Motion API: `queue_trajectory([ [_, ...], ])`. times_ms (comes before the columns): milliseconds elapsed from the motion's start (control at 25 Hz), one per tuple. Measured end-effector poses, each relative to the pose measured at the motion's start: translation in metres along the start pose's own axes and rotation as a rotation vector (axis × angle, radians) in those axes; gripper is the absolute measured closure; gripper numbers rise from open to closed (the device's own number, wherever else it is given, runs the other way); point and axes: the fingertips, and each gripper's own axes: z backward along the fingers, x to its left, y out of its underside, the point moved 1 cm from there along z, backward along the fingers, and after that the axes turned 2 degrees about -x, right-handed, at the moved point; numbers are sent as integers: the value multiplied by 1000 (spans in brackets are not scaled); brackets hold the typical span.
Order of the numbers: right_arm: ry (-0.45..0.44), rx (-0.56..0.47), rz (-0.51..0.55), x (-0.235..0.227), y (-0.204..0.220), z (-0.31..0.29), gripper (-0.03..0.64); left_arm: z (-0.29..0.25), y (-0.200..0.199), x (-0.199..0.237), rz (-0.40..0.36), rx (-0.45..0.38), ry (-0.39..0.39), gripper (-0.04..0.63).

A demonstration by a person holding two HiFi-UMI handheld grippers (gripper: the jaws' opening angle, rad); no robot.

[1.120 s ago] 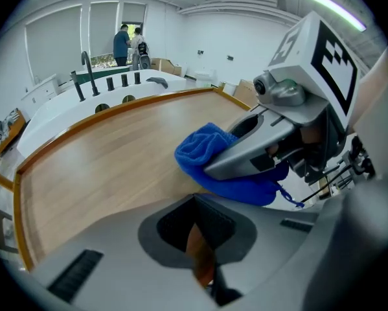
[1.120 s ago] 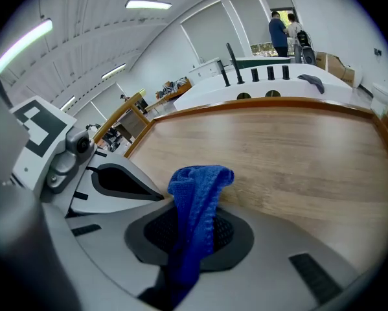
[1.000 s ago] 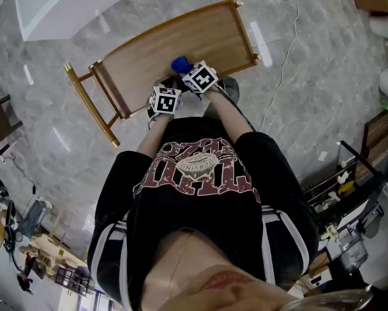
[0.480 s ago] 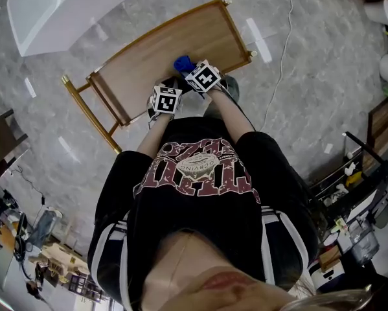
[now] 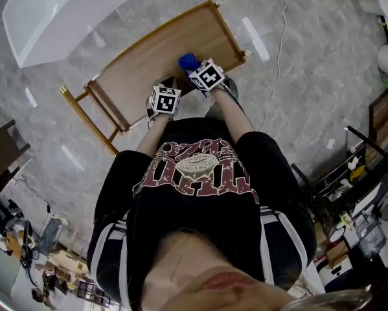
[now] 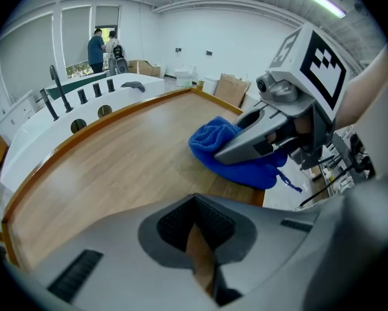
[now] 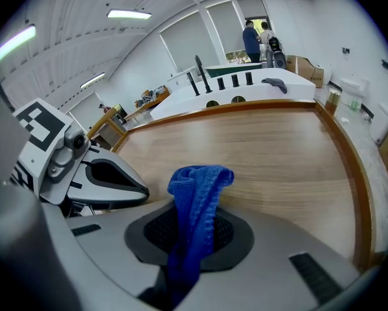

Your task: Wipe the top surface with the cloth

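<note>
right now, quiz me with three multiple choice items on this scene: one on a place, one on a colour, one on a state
1. Where is the cloth?
A. on the floor
B. on the wooden top
C. on the white counter

2. What colour is the cloth?
A. red
B. blue
C. yellow

3. How are the right tongs?
A. shut on the cloth
B. open and empty
C. shut on a bottle

Answers: B, the cloth lies on the wood near the person's edge; B, it is bright blue in every view; A, the right gripper view shows cloth pinched between the jaws.
</note>
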Motion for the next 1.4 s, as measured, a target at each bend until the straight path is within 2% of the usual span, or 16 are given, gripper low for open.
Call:
queue_trajectory([
  [720, 126, -52, -86, -71, 8, 39, 558, -14, -12, -17, -52, 30, 51, 549],
  [1400, 222, -68, -138, -109, 18, 61, 558, -21, -18, -22, -68, 30, 67, 549],
])
